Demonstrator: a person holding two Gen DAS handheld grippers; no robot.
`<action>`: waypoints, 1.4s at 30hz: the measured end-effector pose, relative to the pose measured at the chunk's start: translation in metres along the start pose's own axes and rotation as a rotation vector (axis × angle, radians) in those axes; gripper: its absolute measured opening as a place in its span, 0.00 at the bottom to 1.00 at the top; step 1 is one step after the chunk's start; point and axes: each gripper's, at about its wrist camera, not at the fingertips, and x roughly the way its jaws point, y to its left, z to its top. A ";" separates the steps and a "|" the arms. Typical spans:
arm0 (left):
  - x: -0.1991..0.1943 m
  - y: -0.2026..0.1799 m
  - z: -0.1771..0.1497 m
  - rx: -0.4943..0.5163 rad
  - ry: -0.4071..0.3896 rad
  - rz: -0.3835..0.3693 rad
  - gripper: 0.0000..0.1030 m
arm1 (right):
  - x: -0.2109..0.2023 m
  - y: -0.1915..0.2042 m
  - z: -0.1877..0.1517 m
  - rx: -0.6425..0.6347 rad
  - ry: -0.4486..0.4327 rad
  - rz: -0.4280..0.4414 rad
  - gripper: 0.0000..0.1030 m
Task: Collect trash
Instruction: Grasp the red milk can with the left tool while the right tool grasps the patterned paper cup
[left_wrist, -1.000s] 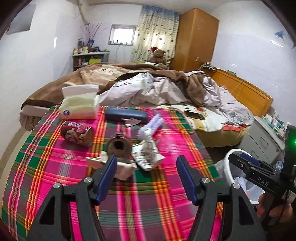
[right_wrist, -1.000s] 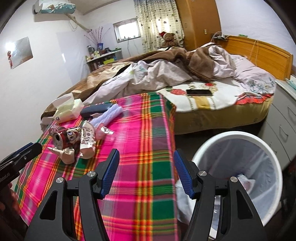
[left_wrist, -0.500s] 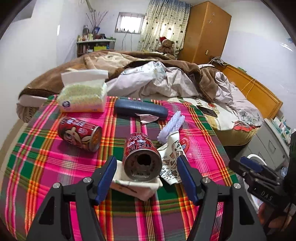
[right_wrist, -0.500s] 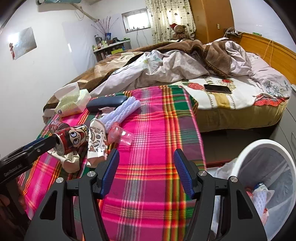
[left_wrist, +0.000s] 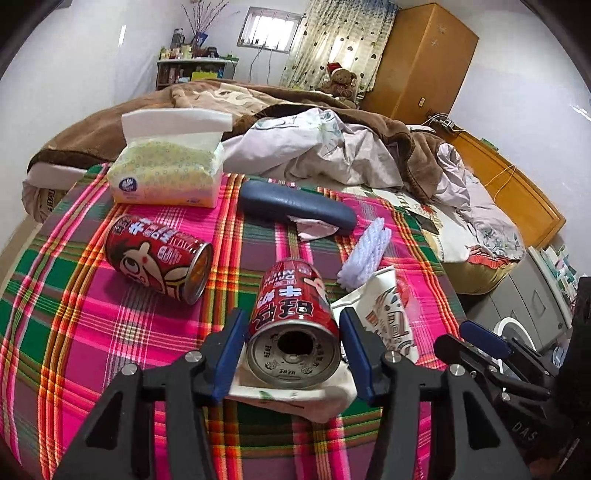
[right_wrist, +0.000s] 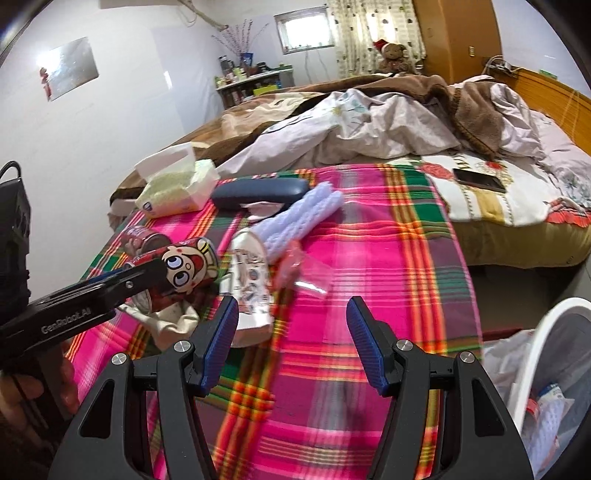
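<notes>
Left gripper (left_wrist: 293, 349) jaws just closing around red cartoon can (left_wrist: 293, 325) lying on crumpled paper on plaid cloth (left_wrist: 110, 332), pads beside its sides, contact unclear, right gripper (right_wrist: 290, 341) empty, jaws apart, "GenRobot.AI" on the other gripper's arm, white bin (right_wrist: 532, 369) at right.

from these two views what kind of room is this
A bedroom in a home, most likely: an unmade bed with a wooden headboard, a tall wardrobe, and a teddy bear by the curtains.
</notes>
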 end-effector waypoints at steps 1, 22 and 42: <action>0.000 0.002 -0.001 0.001 0.001 0.009 0.52 | 0.002 0.003 0.000 -0.005 0.002 0.006 0.60; 0.022 0.014 0.006 0.009 0.045 -0.001 0.65 | 0.039 0.018 -0.002 -0.049 0.085 -0.005 0.30; 0.031 0.020 0.003 -0.025 0.060 0.027 0.53 | 0.036 0.014 -0.005 -0.040 0.072 0.009 0.29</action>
